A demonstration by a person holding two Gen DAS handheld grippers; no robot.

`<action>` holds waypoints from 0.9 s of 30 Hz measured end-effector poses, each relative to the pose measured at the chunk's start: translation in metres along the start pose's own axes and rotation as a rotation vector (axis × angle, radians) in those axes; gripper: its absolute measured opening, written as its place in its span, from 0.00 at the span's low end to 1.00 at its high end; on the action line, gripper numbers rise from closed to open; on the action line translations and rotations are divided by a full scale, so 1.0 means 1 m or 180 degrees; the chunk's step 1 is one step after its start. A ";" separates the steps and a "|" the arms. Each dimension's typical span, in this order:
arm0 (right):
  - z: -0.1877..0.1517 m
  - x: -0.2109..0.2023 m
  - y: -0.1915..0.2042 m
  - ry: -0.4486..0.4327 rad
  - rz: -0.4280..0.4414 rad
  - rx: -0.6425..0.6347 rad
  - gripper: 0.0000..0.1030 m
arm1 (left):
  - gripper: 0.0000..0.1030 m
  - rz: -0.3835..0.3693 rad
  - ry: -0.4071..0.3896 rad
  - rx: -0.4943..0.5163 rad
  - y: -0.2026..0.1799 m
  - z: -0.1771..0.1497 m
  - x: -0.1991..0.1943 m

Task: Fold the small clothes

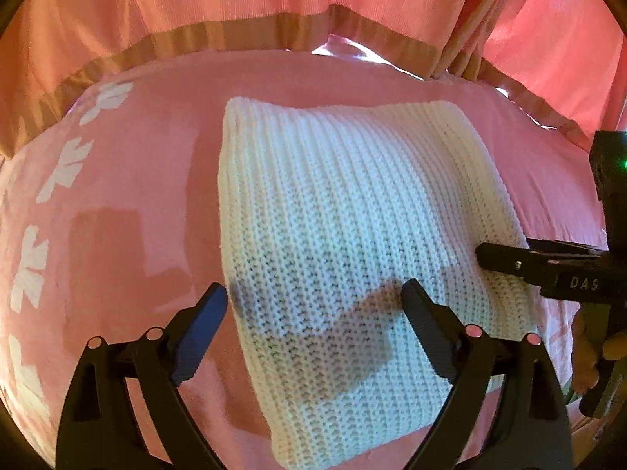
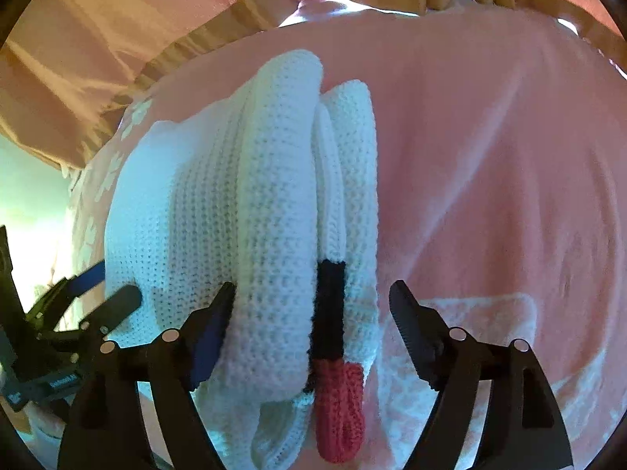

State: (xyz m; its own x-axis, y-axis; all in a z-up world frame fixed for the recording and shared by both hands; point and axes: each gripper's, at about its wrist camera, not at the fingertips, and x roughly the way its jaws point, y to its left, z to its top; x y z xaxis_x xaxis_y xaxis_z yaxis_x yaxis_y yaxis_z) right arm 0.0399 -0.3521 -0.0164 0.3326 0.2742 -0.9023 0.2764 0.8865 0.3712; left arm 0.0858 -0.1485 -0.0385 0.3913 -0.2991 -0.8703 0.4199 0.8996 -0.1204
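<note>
Sweater [image 1: 352, 211] folded on pink bed [image 1: 149, 180], both grippers [image 1: 315, 313] [image 2: 311, 309] poised with fingers released, apparently readying another fold.

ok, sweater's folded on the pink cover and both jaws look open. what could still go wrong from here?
1. The folded edge of the white knit sweater sits between the open jaws of the right gripper; lifting away could snag the loose knit and pull the fold open.
2. The black-and-red cuff pokes out of the stack and may slip free.
3. The left gripper hovers low over the sweater; a finger could drag it across the slick pink cover.
</note>
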 end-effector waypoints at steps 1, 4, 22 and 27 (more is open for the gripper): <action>0.000 0.000 -0.002 0.0011 0.0047 0.0033 0.74 | 0.87 -0.0011 0.0015 -0.0007 0.000 0.000 0.001; 0.001 -0.003 -0.006 0.0032 0.0149 0.0132 0.75 | 0.88 -0.0038 0.0038 -0.0043 0.001 0.001 0.004; 0.005 -0.007 -0.016 0.0006 0.0482 0.0200 0.36 | 0.89 -0.0266 -0.0032 -0.0252 0.007 0.009 -0.007; 0.001 -0.046 -0.003 -0.0475 0.0163 -0.0007 0.55 | 0.89 -0.0221 -0.0126 -0.0263 0.013 0.010 -0.019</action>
State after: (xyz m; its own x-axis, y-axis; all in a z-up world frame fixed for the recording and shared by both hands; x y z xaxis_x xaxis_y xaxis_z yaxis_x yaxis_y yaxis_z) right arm 0.0246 -0.3677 0.0243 0.4765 0.2606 -0.8397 0.2539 0.8736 0.4152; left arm 0.0920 -0.1348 -0.0187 0.3962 -0.3725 -0.8392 0.3787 0.8989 -0.2203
